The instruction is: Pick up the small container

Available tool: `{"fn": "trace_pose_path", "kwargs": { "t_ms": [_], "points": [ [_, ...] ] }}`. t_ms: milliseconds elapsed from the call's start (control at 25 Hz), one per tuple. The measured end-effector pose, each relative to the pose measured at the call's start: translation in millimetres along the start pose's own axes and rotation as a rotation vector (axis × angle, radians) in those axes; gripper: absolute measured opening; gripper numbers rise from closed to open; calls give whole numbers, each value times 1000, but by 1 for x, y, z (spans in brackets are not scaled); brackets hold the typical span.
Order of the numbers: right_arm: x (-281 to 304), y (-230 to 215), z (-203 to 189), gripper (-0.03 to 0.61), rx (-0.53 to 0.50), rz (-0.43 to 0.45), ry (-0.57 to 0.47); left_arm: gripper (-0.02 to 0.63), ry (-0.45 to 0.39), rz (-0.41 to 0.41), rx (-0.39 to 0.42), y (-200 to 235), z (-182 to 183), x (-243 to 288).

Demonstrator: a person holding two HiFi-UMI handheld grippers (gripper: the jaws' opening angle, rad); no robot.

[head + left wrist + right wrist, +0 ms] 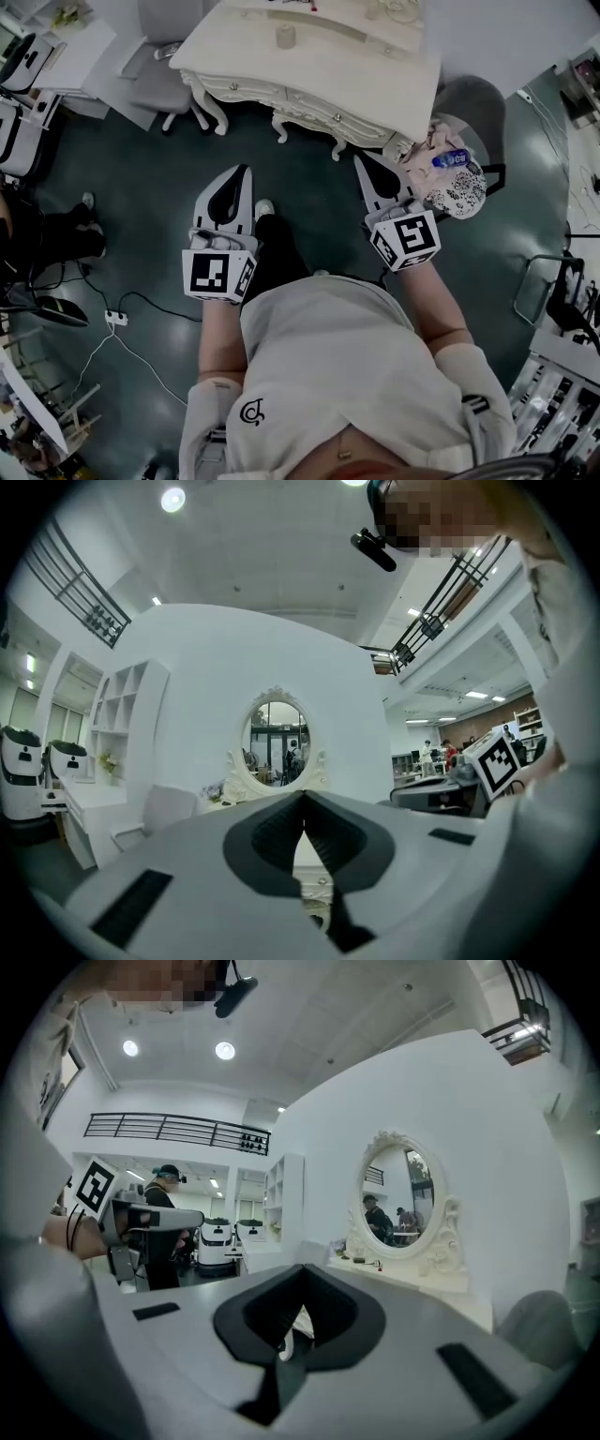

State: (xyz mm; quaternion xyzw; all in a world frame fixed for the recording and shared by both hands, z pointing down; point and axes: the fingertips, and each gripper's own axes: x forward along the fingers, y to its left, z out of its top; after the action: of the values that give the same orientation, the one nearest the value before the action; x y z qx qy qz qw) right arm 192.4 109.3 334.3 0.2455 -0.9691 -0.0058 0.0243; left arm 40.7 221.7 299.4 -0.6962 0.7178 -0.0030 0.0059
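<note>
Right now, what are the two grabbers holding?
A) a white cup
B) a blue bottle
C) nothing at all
C: the left gripper and the right gripper each have their jaws shut tip to tip, with nothing between them.

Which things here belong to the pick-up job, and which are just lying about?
Job: small container on the dressing table; left claw and right claw, both shut and empty.
Lying about: grey chair, blue bottle, power strip, oval mirror.
</note>
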Motion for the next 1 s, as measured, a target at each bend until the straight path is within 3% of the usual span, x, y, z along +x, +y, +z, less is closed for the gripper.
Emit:
{"fn": "trace_pose_path", "kwargs": {
  "t_ms": [320, 720, 1000],
  "points": [
    [129, -39, -7, 6, -18, -108, 18, 12, -29, -109, -1, 94, -4, 119],
    [290, -80, 1, 6, 18, -283, 18, 13, 46, -342, 40, 216, -15, 265],
    [359, -107, -17, 6, 57, -361, 49, 14, 115, -469, 11, 248, -55, 344]
  ]
}}
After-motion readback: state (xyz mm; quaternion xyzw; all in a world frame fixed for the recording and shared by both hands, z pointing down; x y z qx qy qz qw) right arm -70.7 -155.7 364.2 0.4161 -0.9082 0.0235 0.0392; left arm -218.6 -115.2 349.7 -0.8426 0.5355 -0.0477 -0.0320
